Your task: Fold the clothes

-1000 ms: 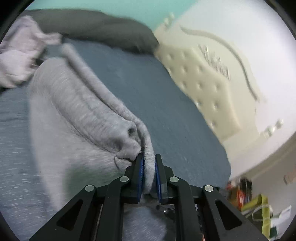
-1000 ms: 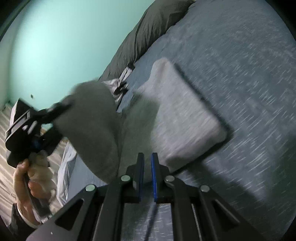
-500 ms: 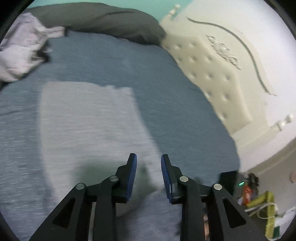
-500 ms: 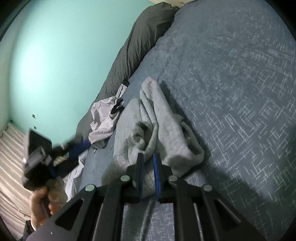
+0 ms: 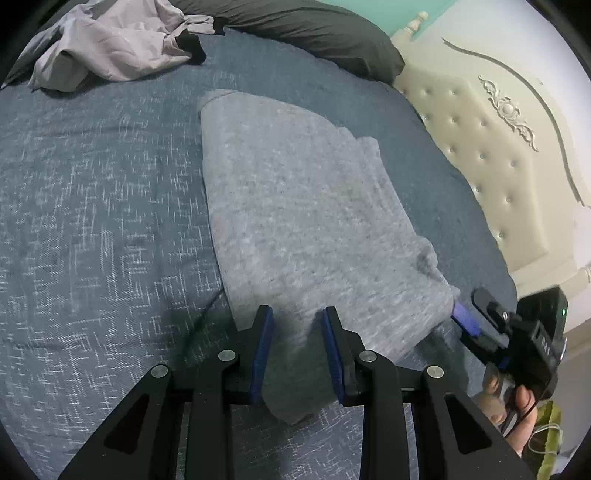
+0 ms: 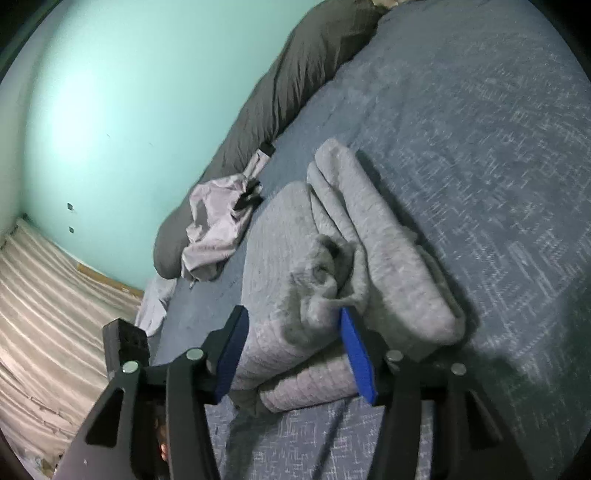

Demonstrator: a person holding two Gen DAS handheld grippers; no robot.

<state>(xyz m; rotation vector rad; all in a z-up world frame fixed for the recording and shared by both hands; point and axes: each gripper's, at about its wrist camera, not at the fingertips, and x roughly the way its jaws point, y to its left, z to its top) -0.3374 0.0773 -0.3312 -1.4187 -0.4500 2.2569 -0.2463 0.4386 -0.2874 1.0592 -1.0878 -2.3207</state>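
A grey knit garment lies folded in a long stack on the blue bedspread. My left gripper is open and empty, just above the garment's near end. My right gripper is open wide, its jaws either side of the garment's bunched near edge without holding it. The right gripper also shows in the left wrist view, at the garment's right corner.
A crumpled pale lilac garment lies at the far side of the bed, also in the right wrist view. A dark grey long pillow runs along the teal wall. A cream tufted headboard stands at the right.
My left gripper let go of the grey garment and opened. The garment dropped flat onto the bed in a folded stack. My right gripper opened from shut.
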